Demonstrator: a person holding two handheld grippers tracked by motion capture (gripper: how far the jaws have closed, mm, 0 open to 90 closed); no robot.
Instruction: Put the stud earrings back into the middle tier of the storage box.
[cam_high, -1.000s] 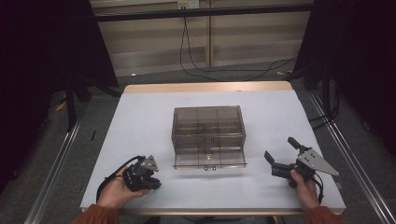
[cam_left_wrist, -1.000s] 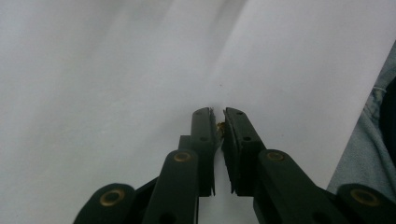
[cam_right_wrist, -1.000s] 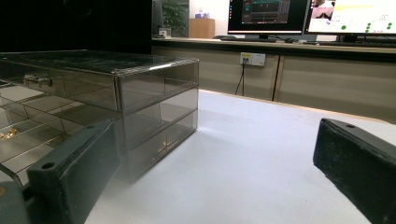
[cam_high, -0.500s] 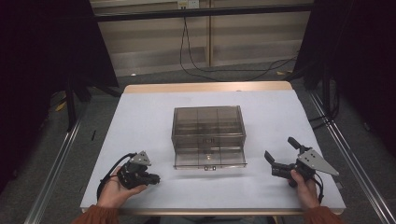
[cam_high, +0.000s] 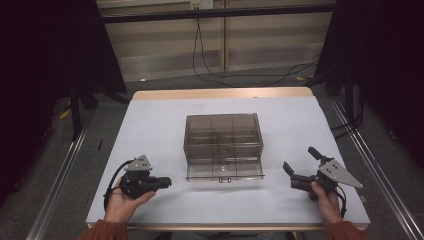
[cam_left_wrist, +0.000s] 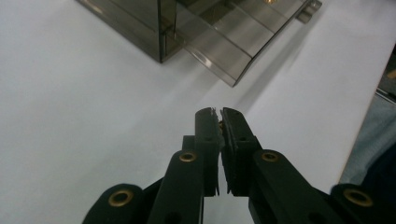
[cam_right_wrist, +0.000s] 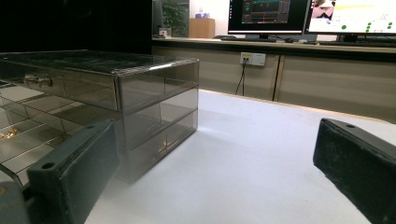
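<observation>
2 claws flank the smoky drawer box (cam_high: 223, 139) mid-tabletop (cam_high: 150, 125): left claw (cam_high: 167, 181) pressed together, right claw (cam_high: 300, 162) spread apart, both just beside its pulled-out bottom drawer (cam_high: 225, 171), roughly equally near.

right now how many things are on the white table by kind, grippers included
smoky clear plastic drawer cabinet: 1
black two-jaw grippers with grey three-cornered plates: 2, left gripper and right gripper
total: 3
</observation>
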